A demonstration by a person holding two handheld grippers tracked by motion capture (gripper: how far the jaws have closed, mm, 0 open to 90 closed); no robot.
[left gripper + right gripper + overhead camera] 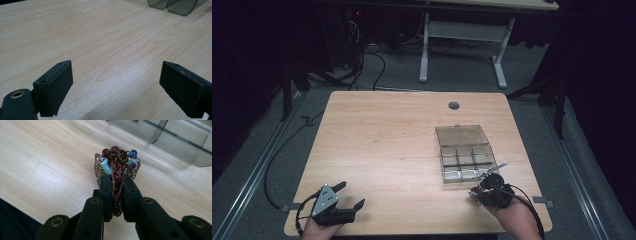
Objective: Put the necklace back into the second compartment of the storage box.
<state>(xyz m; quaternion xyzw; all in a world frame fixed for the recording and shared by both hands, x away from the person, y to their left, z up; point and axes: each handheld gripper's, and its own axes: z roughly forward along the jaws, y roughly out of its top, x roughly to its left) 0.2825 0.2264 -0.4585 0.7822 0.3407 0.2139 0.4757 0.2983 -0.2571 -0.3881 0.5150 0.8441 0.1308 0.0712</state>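
Left gripper (349,196): lower left, fingers spread wide, empty | Right gripper (117,178): lower right, fingers clamped on beaded wire ornament (117,163) | Compartment box (464,152): lid open, on counter (382,145)

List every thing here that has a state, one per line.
Left tool: open, empty, low over the table.
Right tool: shut on the beaded bracelet, near the box.
Compartment box: lid open, laid back flat.
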